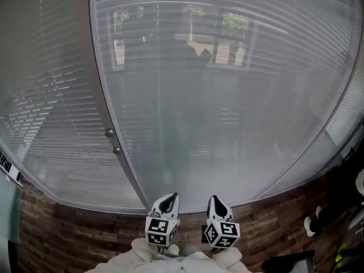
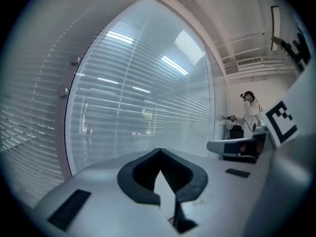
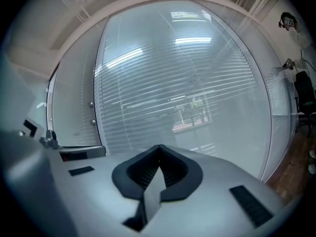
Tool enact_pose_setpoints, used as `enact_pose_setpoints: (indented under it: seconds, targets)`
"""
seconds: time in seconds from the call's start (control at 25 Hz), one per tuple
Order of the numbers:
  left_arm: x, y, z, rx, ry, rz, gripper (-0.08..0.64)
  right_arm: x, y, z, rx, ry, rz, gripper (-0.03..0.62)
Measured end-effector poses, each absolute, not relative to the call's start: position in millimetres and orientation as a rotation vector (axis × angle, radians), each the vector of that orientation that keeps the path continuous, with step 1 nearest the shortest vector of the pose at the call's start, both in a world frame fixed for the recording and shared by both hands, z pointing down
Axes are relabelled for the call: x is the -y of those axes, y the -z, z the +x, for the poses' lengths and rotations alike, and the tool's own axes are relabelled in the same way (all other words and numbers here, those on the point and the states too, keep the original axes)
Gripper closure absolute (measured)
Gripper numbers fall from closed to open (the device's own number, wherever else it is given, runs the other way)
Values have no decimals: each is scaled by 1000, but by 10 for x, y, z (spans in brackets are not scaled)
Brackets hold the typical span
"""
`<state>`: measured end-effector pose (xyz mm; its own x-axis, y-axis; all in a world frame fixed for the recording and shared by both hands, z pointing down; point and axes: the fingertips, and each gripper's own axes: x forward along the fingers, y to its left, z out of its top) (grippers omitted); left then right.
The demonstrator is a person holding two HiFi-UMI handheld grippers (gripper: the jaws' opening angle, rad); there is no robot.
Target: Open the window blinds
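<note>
Fingers (image 2: 129, 179) of our left gripper (image 1: 169, 198): we are holding them pressed together, gripping nothing. Right gripper (image 1: 216, 200): we are holding it likewise closed and empty, just beside the left at 6 o'clock. Window blinds (image 1: 227, 84): hanging lowered behind glass at 12 o'clock, apart from both grippers.

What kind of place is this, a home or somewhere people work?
Probably an office: a tall glass wall with slatted blinds, a wood-plank floor, and what looks like a dark desk chair at the right edge.
</note>
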<state>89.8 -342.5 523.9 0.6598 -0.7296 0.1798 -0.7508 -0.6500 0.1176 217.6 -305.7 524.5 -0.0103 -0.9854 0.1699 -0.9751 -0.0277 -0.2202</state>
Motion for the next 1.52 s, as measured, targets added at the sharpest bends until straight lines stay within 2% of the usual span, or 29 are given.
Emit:
enact_pose_setpoints:
  seconds: [0.2,0.28,0.48,0.56,0.64,0.8,1.12,1.16,1.24,1.36,1.52]
  targets:
    - [3588,-5325,1035,1248,-236,2677,560,3363,-5351,2295,-2204,495,-2153,580]
    - [3694,-5280,951,1349,-373,2758,560,3466,-5267,2305,-2230,466,-2125,580]
    - [4202,-4632,174,2133,-1043,2898,560,3566,-5253,2407,-2242,472,-2081,580]
    - [4348,-4462,-144,2273,-1413,2842,434,3563,-5318,2446,-2241,508,-2071,580]
    - [4536,-4441,-439,2288,-1774,2715,368,3578,-5348,2467,-2240,532,-2058,580]
    - [4840,-4429,-877,2314,-2190,2453,368,3644,-5358,2467,-2247,533,-2045,580]
    - [5160,-4394,-965,2230,-2274,2452,371,3758,-5262,2379,-2261,533,-2027,580]
    - [5153,-4382,-947,2214,-2278,2458,411,3760,-5249,2359,-2265,529,-2023,580]
    - [5151,-4380,-941,2211,-2254,2462,432,3767,-5234,2331,-2271,523,-2016,580]
    - [5167,-4375,-959,2248,-2071,2495,434,3762,-5231,2339,-2271,525,-2018,580]
    - [5167,-4343,-997,2308,-1575,2493,436,3749,-5243,2432,-2251,535,-2037,580]
